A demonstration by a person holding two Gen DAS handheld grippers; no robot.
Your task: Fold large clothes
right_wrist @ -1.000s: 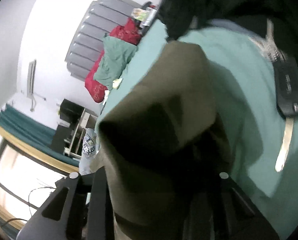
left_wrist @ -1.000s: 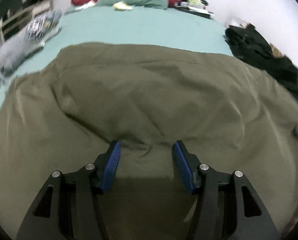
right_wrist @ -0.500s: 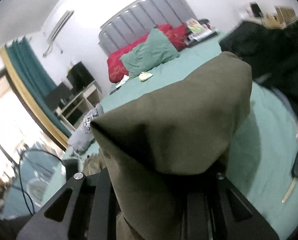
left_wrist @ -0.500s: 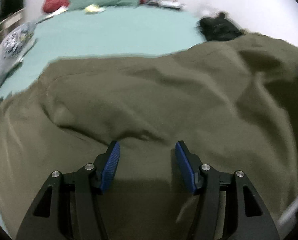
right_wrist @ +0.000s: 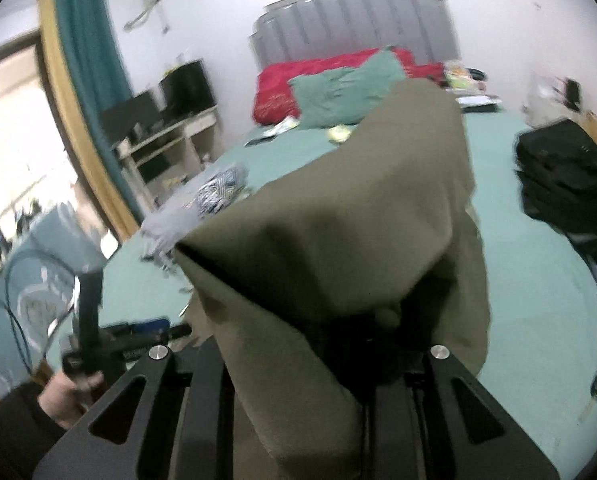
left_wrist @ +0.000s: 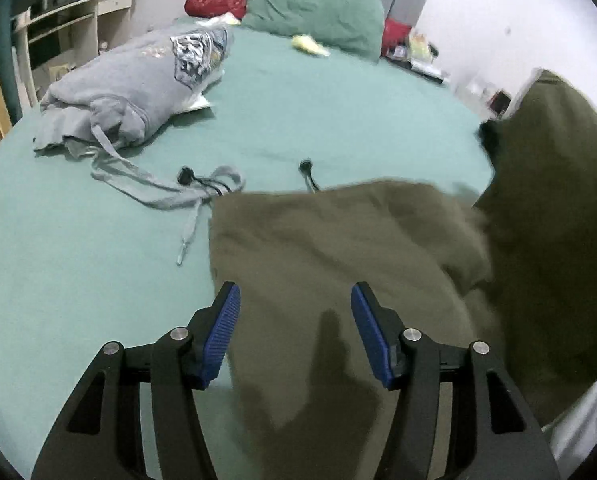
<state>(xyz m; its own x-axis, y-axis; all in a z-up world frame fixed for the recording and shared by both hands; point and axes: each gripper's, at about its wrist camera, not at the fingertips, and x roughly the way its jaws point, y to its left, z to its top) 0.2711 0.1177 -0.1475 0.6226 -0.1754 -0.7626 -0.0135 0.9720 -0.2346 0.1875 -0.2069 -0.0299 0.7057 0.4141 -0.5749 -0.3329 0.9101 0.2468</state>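
Left wrist view: left gripper [left_wrist: 295, 312] spread over garment [left_wrist: 338, 256], which rose toward 2 o'clock where right gripper [right_wrist: 298, 354] pinched it.

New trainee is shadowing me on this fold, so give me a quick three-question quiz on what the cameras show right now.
1. True or false: the left claw is shut on the olive garment.
2. Which claw has the olive garment draped over it and raised off the bed? A) left B) right C) neither
3. Fill in: the grey hoodie lies to the ____ of the olive garment in the left wrist view.

Key
1. False: its blue pads stand apart over the fabric.
2. B: the cloth rises from the right claw and hides its fingertips.
3. Left.
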